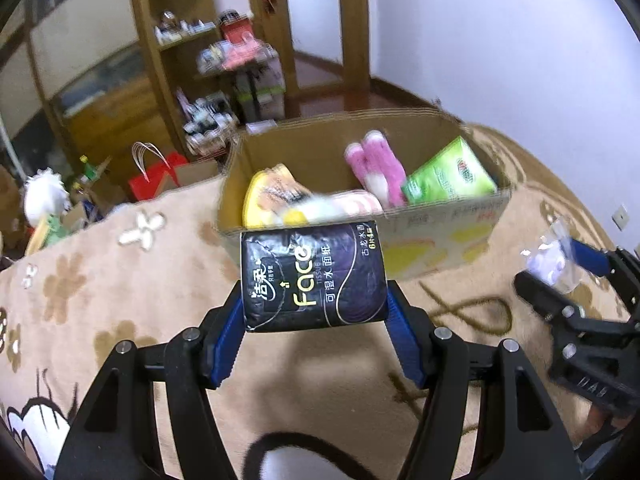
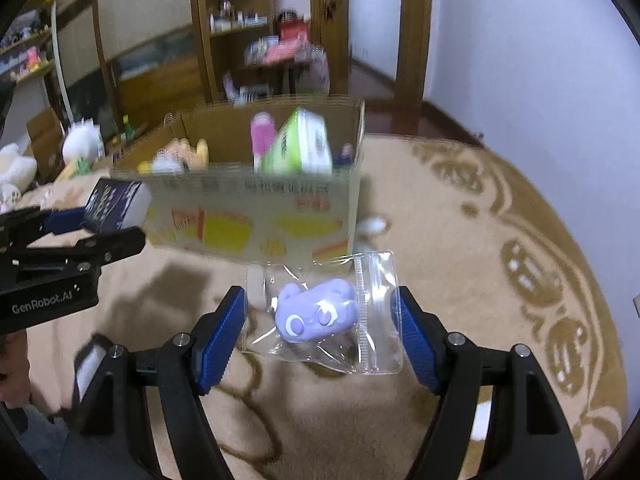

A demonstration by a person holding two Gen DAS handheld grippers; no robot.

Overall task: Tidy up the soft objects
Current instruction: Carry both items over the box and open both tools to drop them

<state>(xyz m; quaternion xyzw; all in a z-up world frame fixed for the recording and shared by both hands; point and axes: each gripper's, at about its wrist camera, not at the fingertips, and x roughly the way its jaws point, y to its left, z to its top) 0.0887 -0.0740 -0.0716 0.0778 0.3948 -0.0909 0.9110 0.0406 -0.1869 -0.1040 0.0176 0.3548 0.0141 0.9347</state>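
My left gripper (image 1: pixel 314 308) is shut on a black tissue pack (image 1: pixel 314 278) and holds it above the rug, just in front of the cardboard box (image 1: pixel 440 220). The pack also shows in the right wrist view (image 2: pixel 116 204). My right gripper (image 2: pixel 320 320) is shut on a clear plastic bag with a purple soft toy (image 2: pixel 318 314) inside, held in front of the box (image 2: pixel 256 216). The bag shows at the right of the left wrist view (image 1: pixel 550 258). The box holds a green tissue pack (image 1: pixel 450 178), a pink roll (image 1: pixel 378 164) and yellow soft things (image 1: pixel 272 198).
A beige patterned rug (image 1: pixel 120 280) covers the surface under the box. Wooden shelves (image 1: pixel 188 52) with clutter stand behind. A red bag (image 1: pixel 154 178) and white plush toys (image 2: pixel 80 144) lie at the left. A white wall (image 1: pixel 520 40) is at the right.
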